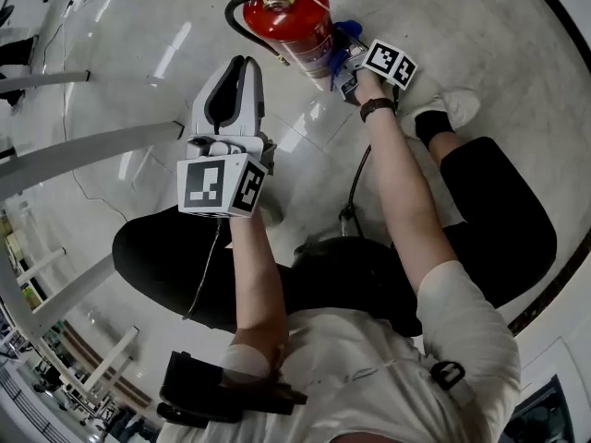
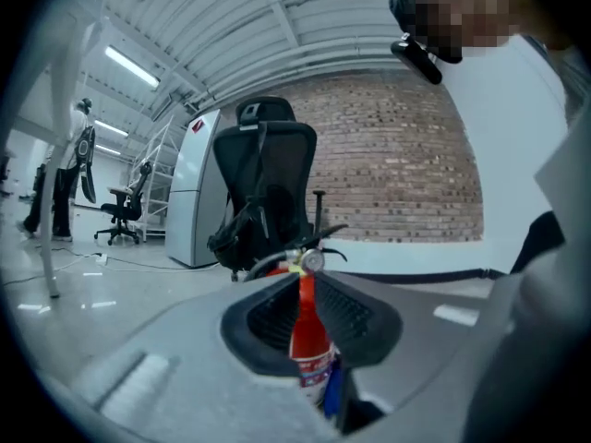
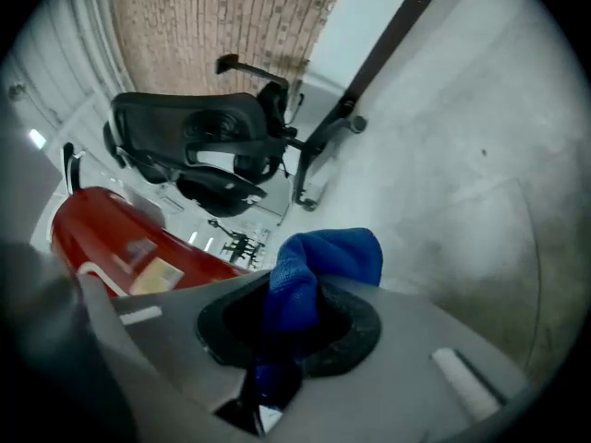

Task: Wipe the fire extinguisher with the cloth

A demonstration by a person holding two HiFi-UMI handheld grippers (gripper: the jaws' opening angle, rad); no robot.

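Note:
A red fire extinguisher (image 1: 297, 26) stands upright on the glossy floor at the top of the head view, with its black hose and lever on top. Beside its right flank my right gripper (image 1: 345, 52) is shut on a blue cloth (image 1: 347, 33), which lies against the cylinder. In the right gripper view the cloth (image 3: 319, 266) bulges out between the jaws, and the red body (image 3: 120, 243) lies close at the left. My left gripper (image 1: 244, 63) hovers to the left, apart from the extinguisher. Its jaws stand a narrow gap apart with nothing held, and the extinguisher (image 2: 309, 335) shows through that gap.
A black office chair (image 2: 263, 192) stands behind the extinguisher, before a brick wall. White metal frame bars (image 1: 83, 150) run along the left. A cable (image 1: 355, 187) trails on the floor by the person's shoe (image 1: 448, 109). The person's knees flank both arms.

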